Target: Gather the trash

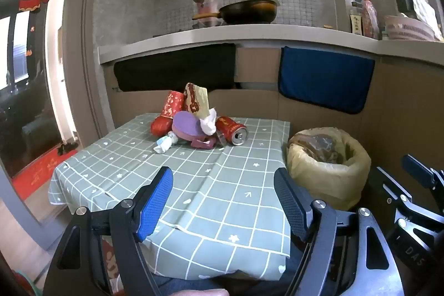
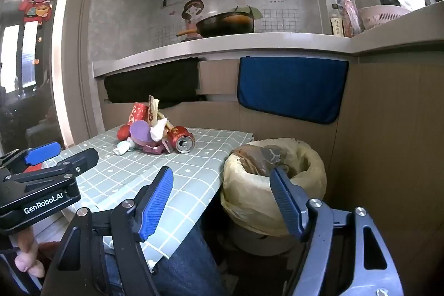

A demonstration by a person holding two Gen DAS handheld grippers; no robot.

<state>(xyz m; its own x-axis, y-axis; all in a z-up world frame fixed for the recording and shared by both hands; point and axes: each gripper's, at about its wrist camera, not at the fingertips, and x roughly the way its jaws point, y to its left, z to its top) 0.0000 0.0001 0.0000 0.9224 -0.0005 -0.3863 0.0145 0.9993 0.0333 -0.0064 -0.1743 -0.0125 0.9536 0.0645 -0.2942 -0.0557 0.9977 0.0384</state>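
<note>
Small table, green checked cloth; trash heap at far edge: red can, wrappers, tissue.

the near half of the checked tablecloth is left bare, so a straight path toward 12 o'clock is open. at its far end the trash pile is heaped. the lined bin is found at 2 o'clock, its mouth uncovered.

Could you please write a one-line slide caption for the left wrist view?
Open left gripper above the checked tablecloth, facing a trash pile with a red can; lined bin beside the table.
</note>
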